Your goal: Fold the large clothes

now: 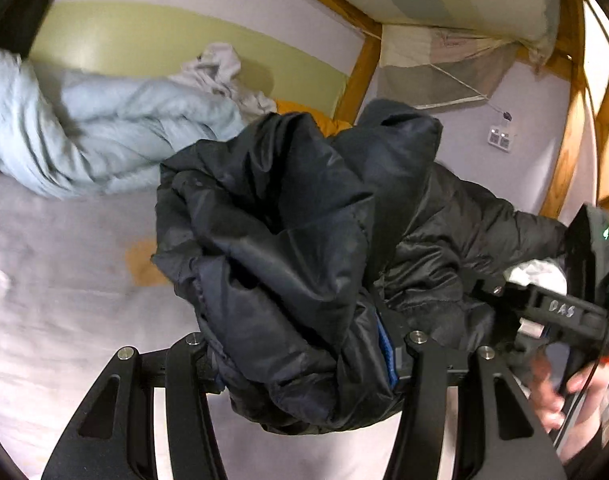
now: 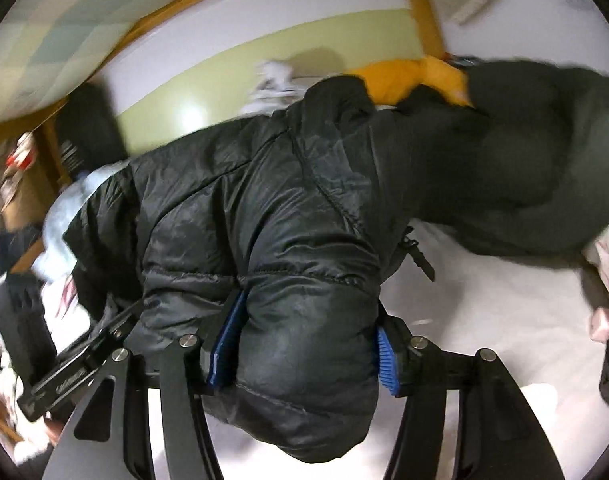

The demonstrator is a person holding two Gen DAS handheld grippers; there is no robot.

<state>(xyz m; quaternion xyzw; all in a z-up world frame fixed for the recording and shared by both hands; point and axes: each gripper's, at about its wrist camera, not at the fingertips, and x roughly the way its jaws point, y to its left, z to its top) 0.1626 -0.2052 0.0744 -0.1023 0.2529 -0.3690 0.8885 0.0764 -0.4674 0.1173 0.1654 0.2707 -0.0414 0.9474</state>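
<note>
While the black puffer jacket (image 1: 288, 248) hangs bunched and off the bed (image 1: 64, 272), no fold is yet made in it; as far as can be judged, the work is at an early stage, with spreading flat and every fold still to come. On the left, the left gripper (image 1: 304, 354) has its jaws clamped on a thick wad of the jacket, the fabric spilling out over both fingers and down below them; it points somewhat downward over the pale sheet, with a light blue quilt (image 1: 104, 132) heaped beyond. To the right, the right gripper (image 2: 300, 352) likewise pinches a padded roll of the same jacket between its blue pads (image 2: 384, 364), and tilts down toward the bed, a bare hand (image 1: 564, 392) on its handle. An orange garment (image 2: 416, 80) lies behind.
</note>
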